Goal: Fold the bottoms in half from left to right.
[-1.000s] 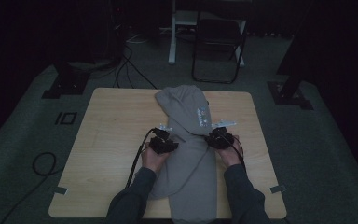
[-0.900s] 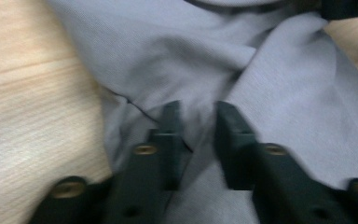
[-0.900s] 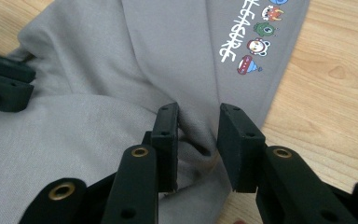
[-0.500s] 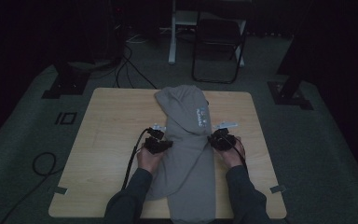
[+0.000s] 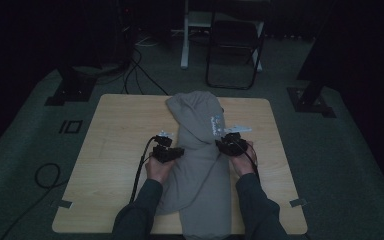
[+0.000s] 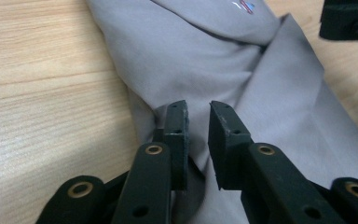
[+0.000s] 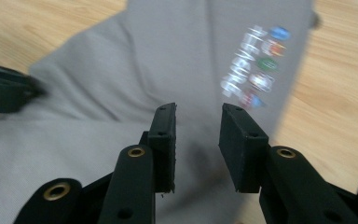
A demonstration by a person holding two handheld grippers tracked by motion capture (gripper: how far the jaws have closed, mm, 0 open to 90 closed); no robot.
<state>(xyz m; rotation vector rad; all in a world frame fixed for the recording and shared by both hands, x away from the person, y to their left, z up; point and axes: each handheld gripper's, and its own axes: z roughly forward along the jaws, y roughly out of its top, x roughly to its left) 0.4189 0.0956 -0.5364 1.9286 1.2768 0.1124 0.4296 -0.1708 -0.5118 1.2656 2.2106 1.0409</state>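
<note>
1. Fingers (image 6: pixel 177 135) of left gripper (image 6: pixel 198 109): narrow gap, just opened, nothing pinched, over left edge of folded grey cotton garment (image 6: pixel 205 56).
2. Fingers (image 7: pixel 165 140) of right gripper (image 7: pixel 198 112): narrow gap, just opened, unloaded, above cloth near multicoloured print (image 7: pixel 254 65).
3. Garment: lengthwise along middle of pale wooden table (image 5: pixel 115 130).

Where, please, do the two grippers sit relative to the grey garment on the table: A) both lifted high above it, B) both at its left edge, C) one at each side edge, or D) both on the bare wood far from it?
C: in the high view the left gripper is at the left edge of the grey garment and the right gripper at its right edge.
</note>
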